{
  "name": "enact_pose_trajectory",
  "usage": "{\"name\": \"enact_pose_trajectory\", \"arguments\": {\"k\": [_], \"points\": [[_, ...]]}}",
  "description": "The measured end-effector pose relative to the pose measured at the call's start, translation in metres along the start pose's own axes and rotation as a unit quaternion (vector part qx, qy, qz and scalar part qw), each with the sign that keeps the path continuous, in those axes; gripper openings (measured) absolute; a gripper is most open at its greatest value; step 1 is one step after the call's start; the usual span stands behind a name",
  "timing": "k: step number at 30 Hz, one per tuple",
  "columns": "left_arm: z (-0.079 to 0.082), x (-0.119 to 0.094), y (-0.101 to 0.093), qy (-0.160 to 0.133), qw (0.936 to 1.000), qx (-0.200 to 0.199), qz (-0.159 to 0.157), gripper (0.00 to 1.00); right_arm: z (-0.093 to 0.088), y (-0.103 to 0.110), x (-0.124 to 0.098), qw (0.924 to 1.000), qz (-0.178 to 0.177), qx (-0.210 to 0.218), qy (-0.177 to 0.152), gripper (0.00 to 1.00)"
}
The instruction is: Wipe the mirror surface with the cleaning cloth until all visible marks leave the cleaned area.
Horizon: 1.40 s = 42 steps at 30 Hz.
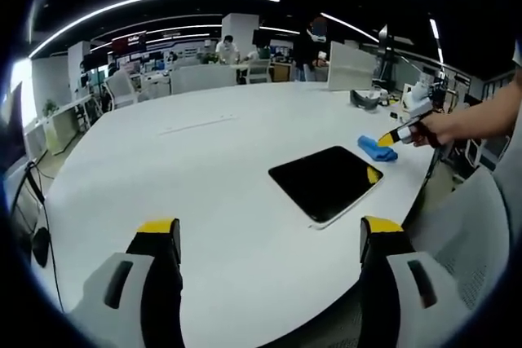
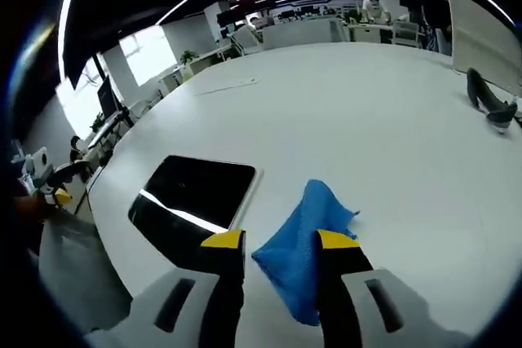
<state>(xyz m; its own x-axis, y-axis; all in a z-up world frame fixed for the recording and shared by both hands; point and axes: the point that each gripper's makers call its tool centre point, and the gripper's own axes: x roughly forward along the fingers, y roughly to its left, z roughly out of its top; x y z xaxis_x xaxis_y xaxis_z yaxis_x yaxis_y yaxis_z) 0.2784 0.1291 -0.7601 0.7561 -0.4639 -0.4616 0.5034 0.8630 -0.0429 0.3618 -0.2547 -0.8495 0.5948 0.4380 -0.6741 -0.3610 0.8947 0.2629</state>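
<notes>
I read the mirror (image 1: 327, 180) as a glossy dark pane, glass-smooth, throwing back a ceiling light strip in my right gripper view (image 2: 194, 199). The cleaning cloth (image 2: 305, 244) looks soft, matt blue fabric, creased. The table (image 1: 204, 169) is smooth, matt white. My jaws appear grey plastic tipped with yellow and black pads.

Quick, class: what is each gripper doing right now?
Left gripper: open, holding nothing, above the white table.
Right gripper: jaws astride the blue cloth; whether they grip it cannot be told.
</notes>
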Motion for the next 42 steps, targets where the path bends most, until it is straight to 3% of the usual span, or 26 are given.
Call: {"name": "enact_pose_trajectory", "arguments": {"k": [2,5,8,12,16,18,21,25,29,34,36,42], "points": [[0.000,0.000,0.000,0.001,1.0000,0.001,0.000,0.90,-0.009,-0.006,0.006,0.9995,-0.012,-0.004,0.027,0.40],[-0.001,0.000,0.000,0.002,1.0000,0.001,0.001,0.90,-0.013,-0.009,0.006,0.9992,-0.021,-0.011,0.033,0.50],[0.000,0.000,0.000,0.001,1.0000,0.001,0.001,0.90,-0.015,-0.011,0.001,0.9993,-0.022,-0.016,0.026,0.50],[0.000,0.000,0.001,0.000,1.0000,0.001,0.002,0.90,-0.018,-0.021,-0.006,0.9990,-0.035,-0.004,0.029,0.59],[0.001,0.000,0.002,-0.001,1.0000,0.000,0.003,0.89,-0.023,-0.029,-0.015,0.9982,-0.045,0.005,0.040,0.59],[0.000,0.000,0.002,-0.002,1.0000,0.000,0.003,0.89,-0.022,-0.032,-0.020,0.9974,-0.050,-0.025,0.045,0.59],[0.000,0.000,0.003,-0.002,1.0000,0.000,0.005,0.89,-0.014,-0.034,-0.023,0.9926,-0.048,-0.097,0.054,0.52],[0.001,0.000,0.002,-0.001,1.0000,0.001,0.005,0.89,-0.001,-0.037,-0.020,0.9735,-0.044,-0.213,0.071,0.42],[0.000,0.000,0.002,0.000,1.0000,0.002,0.005,0.89,0.006,-0.041,-0.014,0.9607,-0.025,-0.262,0.089,0.31],[0.000,0.000,0.003,0.001,1.0000,0.003,0.007,0.89,-0.015,-0.041,-0.008,0.9510,0.010,-0.274,0.143,0.36],[0.000,0.000,0.003,0.001,1.0000,0.003,0.007,0.89,-0.022,-0.038,-0.010,0.9518,0.019,-0.268,0.148,0.36],[0.000,0.000,0.003,0.001,1.0000,0.003,0.008,0.89,-0.038,-0.019,-0.027,0.9597,0.060,-0.217,0.167,0.20]]}}
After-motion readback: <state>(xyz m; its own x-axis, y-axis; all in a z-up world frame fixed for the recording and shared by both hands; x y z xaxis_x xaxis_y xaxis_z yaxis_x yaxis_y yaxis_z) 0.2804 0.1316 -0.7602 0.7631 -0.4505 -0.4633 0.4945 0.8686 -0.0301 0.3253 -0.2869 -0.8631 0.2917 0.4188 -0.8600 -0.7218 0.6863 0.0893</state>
